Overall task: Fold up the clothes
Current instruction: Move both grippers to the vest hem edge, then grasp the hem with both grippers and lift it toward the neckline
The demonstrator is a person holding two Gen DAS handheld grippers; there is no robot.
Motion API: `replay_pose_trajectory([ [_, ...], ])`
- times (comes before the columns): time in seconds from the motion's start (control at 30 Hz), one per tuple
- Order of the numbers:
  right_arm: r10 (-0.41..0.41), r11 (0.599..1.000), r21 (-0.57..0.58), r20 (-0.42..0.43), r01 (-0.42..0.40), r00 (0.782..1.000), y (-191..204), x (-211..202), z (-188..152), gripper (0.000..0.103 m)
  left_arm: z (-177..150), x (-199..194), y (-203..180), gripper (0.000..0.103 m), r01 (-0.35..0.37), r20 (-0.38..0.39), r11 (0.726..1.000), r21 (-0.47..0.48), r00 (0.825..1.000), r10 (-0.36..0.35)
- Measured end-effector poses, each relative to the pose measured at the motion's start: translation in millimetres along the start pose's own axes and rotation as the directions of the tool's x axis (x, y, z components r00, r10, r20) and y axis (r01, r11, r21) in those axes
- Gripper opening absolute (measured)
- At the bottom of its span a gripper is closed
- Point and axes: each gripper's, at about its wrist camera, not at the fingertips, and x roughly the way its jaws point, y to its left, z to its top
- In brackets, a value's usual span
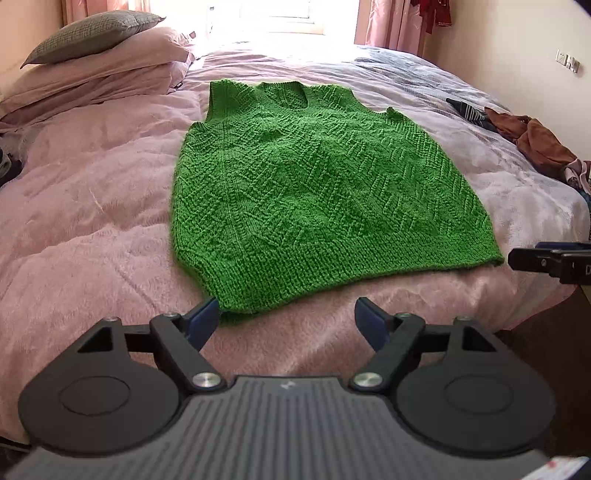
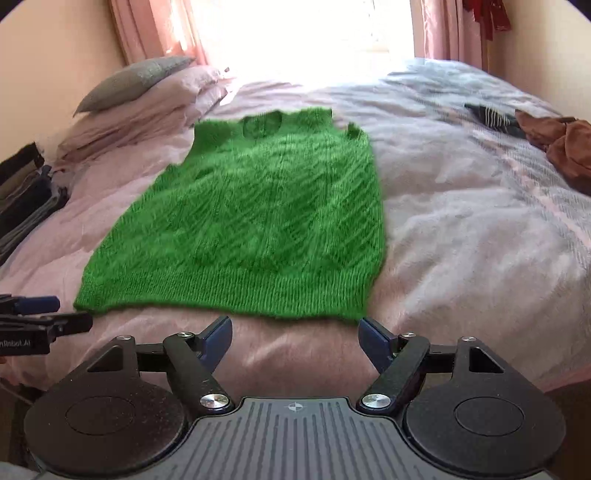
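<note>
A green knitted sleeveless vest lies flat on the pink bed cover, hem toward me and neckline toward the window. My left gripper stands open just before the hem's left part, its left fingertip close to the hem's edge, nothing held. My right gripper is open too, hovering just short of the hem's right corner and empty. Each gripper shows at the edge of the other's view: the right one, the left one.
Stacked pink pillows with a grey cushion sit at the far left. A brown garment and a dark striped one lie at the bed's right edge. Dark folded items lie on the left. The bed's front edge is right below the grippers.
</note>
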Motion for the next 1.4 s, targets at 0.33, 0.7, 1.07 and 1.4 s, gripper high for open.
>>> replay_pose_trajectory([
  [0.33,0.021,1.000,-0.003,0.006,-0.021,1.000,-26,55,16,0.042,24,36,28,0.070,0.006,0.066,1.000,-0.025,0.998,-0.004],
  [0.7,0.194,0.981,0.004,-0.077,-0.195,0.978,-84,98,70,0.042,62,77,74,0.053,0.109,0.000,0.994,0.011,0.994,-0.109],
  [1.07,0.195,0.951,-0.226,-0.094,-0.211,0.976,-132,231,231,0.043,235,190,143,0.053,0.164,0.089,0.977,0.135,0.980,-0.177],
  [1.4,0.193,0.878,-0.428,-0.087,-0.212,0.977,-111,367,349,0.043,361,315,116,0.054,0.156,0.027,0.882,0.445,0.982,-0.188],
])
